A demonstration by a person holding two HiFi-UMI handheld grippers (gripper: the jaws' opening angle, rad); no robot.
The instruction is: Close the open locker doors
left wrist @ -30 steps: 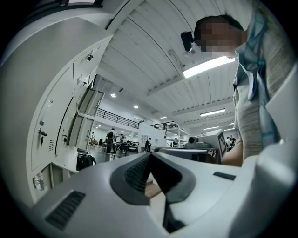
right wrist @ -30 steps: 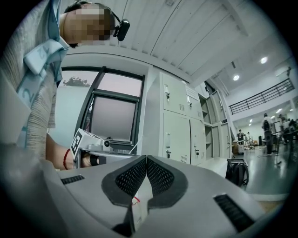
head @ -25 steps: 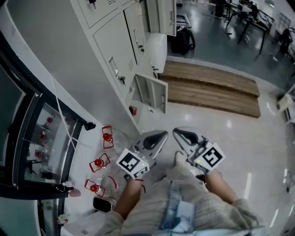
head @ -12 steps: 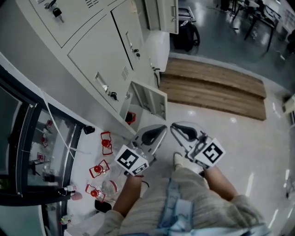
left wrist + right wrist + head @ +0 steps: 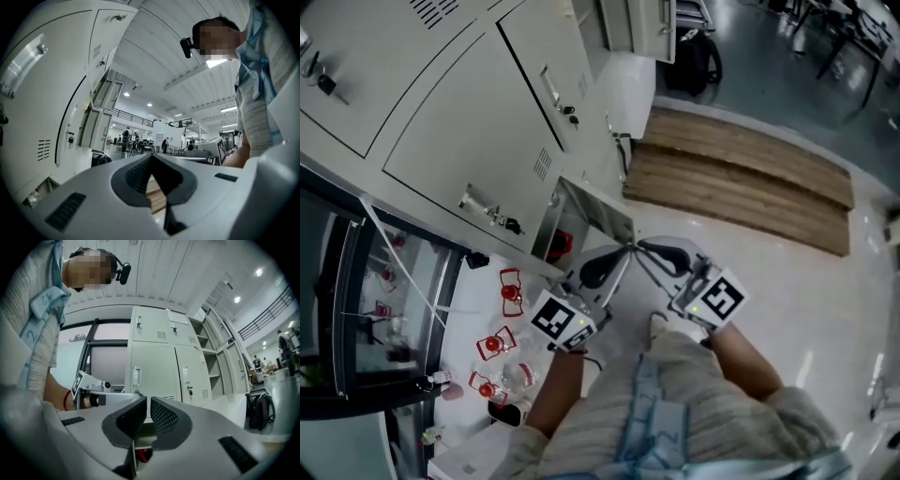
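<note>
Centre of the head view: the left claw point(image 5: 614, 259) and right claw point(image 5: 653, 251), each empty with jaws pressed together, point tip to tip at the free edge of the low open locker door point(image 5: 598, 210), apparently placed to push it shut against the locker bank point(image 5: 441, 122).

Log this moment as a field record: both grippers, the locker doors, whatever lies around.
left gripper: jaws together, empty
right gripper: jaws all but together, nothing between
gripper position: both tips by the low locker door, contact unclear
low locker door: open, swung outward
compartment: red item inside
upper door: also open
floor: red wire-frame items beside the lockers
</note>
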